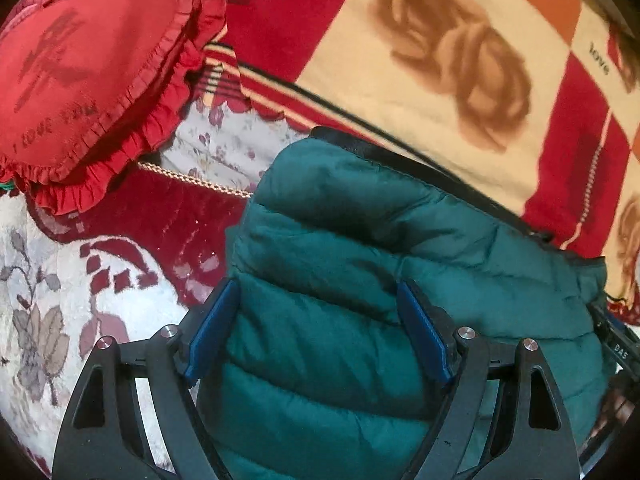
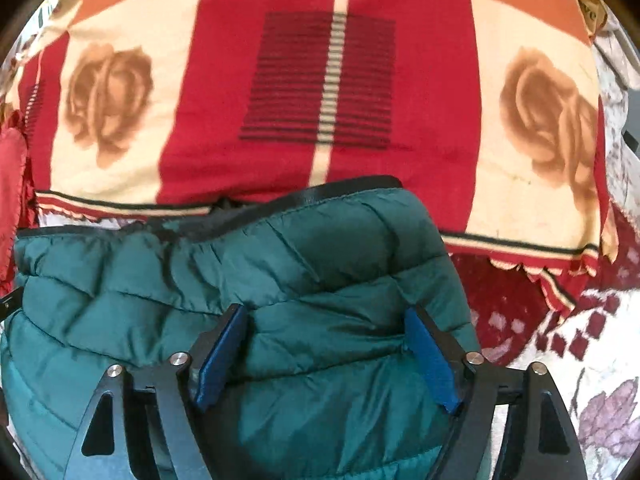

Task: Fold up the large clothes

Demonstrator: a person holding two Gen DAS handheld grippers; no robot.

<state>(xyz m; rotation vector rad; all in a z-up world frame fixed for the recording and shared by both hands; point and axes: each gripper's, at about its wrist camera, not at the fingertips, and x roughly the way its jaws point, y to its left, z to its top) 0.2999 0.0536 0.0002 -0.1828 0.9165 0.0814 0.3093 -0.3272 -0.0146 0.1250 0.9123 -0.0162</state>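
A dark green quilted puffer jacket (image 1: pixel 360 264) with a black trimmed edge lies on the bed; it also shows in the right wrist view (image 2: pixel 280 272). My left gripper (image 1: pixel 320 312) is open, its blue pads (image 1: pixel 214 328) spread wide over the jacket's left part. My right gripper (image 2: pixel 326 340) is open too, its blue pads (image 2: pixel 430 360) spread over the jacket's right part. I cannot tell whether the pads touch the fabric. The jacket's near part is hidden under the grippers.
A red and cream blanket with brown roses (image 2: pixel 332 80) covers the bed beyond the jacket. A red heart-shaped frilled pillow (image 1: pixel 92 68) lies at the far left. A white and maroon floral cover (image 1: pixel 80 280) lies under the jacket, and shows at right (image 2: pixel 580 360).
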